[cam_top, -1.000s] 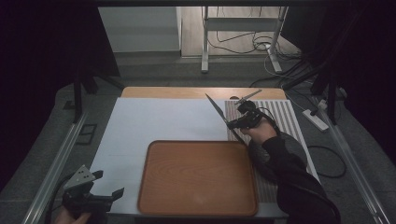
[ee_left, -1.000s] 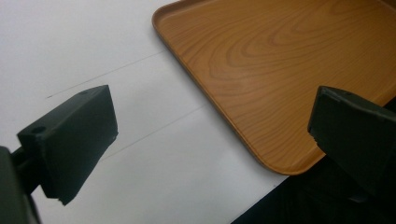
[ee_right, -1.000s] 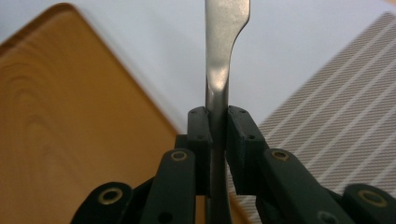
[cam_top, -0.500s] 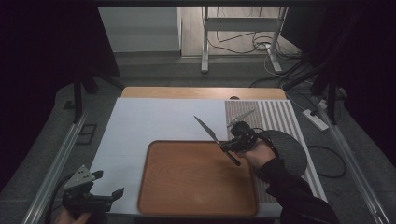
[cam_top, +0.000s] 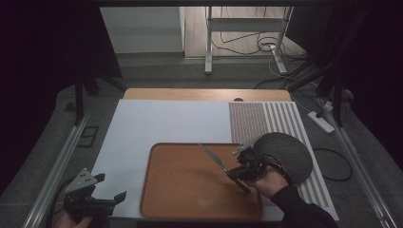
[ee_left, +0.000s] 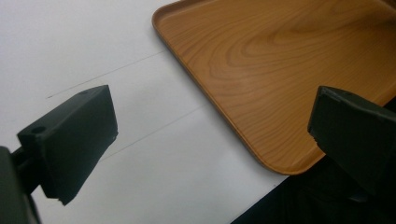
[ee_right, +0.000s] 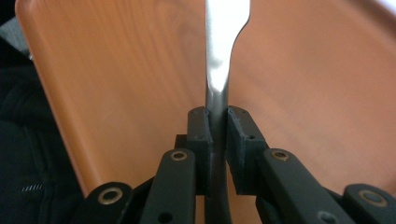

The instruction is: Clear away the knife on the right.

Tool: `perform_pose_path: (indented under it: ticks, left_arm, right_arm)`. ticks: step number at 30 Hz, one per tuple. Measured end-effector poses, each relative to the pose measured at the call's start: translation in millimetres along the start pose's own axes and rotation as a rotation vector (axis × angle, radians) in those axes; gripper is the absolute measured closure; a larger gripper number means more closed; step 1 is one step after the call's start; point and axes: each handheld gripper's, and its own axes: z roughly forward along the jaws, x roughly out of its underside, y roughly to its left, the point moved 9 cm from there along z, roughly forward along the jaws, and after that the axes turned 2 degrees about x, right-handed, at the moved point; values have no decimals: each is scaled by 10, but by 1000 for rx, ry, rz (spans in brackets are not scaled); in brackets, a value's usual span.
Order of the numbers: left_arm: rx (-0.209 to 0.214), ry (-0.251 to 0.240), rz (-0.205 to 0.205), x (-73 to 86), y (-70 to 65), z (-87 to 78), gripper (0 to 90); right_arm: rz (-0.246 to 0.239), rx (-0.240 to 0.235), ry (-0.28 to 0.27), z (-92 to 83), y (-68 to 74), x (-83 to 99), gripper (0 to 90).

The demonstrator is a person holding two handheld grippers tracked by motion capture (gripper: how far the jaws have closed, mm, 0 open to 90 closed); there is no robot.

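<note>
Broadly, the risks run from the big pieces down to the small one. On the worktop (cam_top: 161, 118), covered by a white sheet, lies the wooden tray (cam_top: 180, 190), its near edge close to the worktop's front edge; a careless downward push could tip or slide it toward the person. To its right sits a dark round plate (cam_top: 290, 154) on a striped mat (cam_top: 266, 118), just beside the person's right hand; a swing of the wrist could knock it.

The right hand-held gripper (cam_top: 244, 171) is clamped on a metal knife (cam_top: 214, 156), its jaws pinching the narrow handle near where it widens into the blade, as the right gripper view shows (ee_right: 217, 70). That grip is far back on a slim, smooth piece of steel, so I judge the knife could pivot or slip between the pads if its tip meets the tray first. The blade points up and left over the tray's middle, held above the wood rather than lying on it, as far as I can tell. Set down too steeply, it may clatter or scar the surface.

The right forearm comes in from the lower right, wrist bent so the gripper points across the tray. The left hand-held gripper (cam_top: 95, 199) rests at the worktop's near left corner, jaws spread wide with nothing between them, aimed at the tray's corner (ee_left: 280, 158).
</note>
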Motion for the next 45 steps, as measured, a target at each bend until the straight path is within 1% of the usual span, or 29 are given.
perform_pose_path:
  ticks: [4,8,9,11,12,13,14,15,16,17,18,19,20,21,22,24,26,27,29,32,33,35,38,39,41,45]
  left_arm:
    - [1,-1,-1,-1,1,0,17]
    - [-1,1,2,0,-1,0,17]
    - [-1,0,3,-1,-2,1,17]
    - [0,1,3,0,-1,1,17]
    - [0,0,2,0,-1,0,17]
    - [0,-1,2,0,-1,0,17]
    - [0,0,1,1,0,0,17]
    - [1,-1,0,0,0,-1,17]
    - [1,0,1,0,0,0,17]
    - [0,1,3,0,-1,1,17]
    - [-2,2,5,1,-3,2,17]
    - [-2,3,6,1,-4,3,17]
    - [-2,4,6,0,-4,4,17]
    - [-2,4,6,0,-4,7,17]
    - [-3,5,6,0,-4,7,17]
    - [-3,4,7,1,-5,6,17]
    - [-4,4,8,1,-5,5,17]
    - [-4,4,8,2,-5,6,17]
    - [-5,5,9,3,-4,7,17]
    - [-5,6,8,5,-1,8,18]
    - [-5,5,7,4,-1,7,18]
    - [-5,6,6,4,0,8,18]
    - [-6,6,9,3,-3,9,18]
    - [-7,7,10,3,-4,9,18]
    - [-7,6,11,3,-4,7,19]
    - [-7,5,13,4,-5,4,19]
  right_arm:
    - [7,17,35,26,68,125,804]
    - [8,22,103,142,101,223,804]
    - [7,29,123,181,105,242,804]
    - [-13,54,176,260,109,291,803]
    - [-31,61,211,302,120,324,802]
    - [-51,74,218,319,132,330,800]
    - [-56,79,220,318,145,323,797]
    - [-61,69,229,319,149,327,791]
    - [-54,56,223,318,151,320,781]
    - [-51,47,212,313,145,306,721]
    - [-52,43,195,306,139,278,692]
    - [-57,35,184,296,140,252,692]
    - [-72,28,170,291,147,222,693]
    - [-88,24,159,290,160,187,709]
    - [-103,15,151,295,184,153,757]
    - [-154,-13,135,316,258,80,841]
    - [-209,-44,122,352,342,-3,898]
    - [-232,-58,111,378,383,-46,899]
    - [-262,-61,110,440,428,-127,900]
    - [-281,-62,105,555,464,-214,900]
    - [-283,-48,104,593,453,-228,900]
    - [-273,-48,113,660,429,-227,900]
    - [-263,-35,130,715,356,-205,900]
    - [-248,-38,122,713,335,-212,900]
    - [-230,-26,123,700,275,-211,900]
    - [-183,27,123,650,103,-195,900]
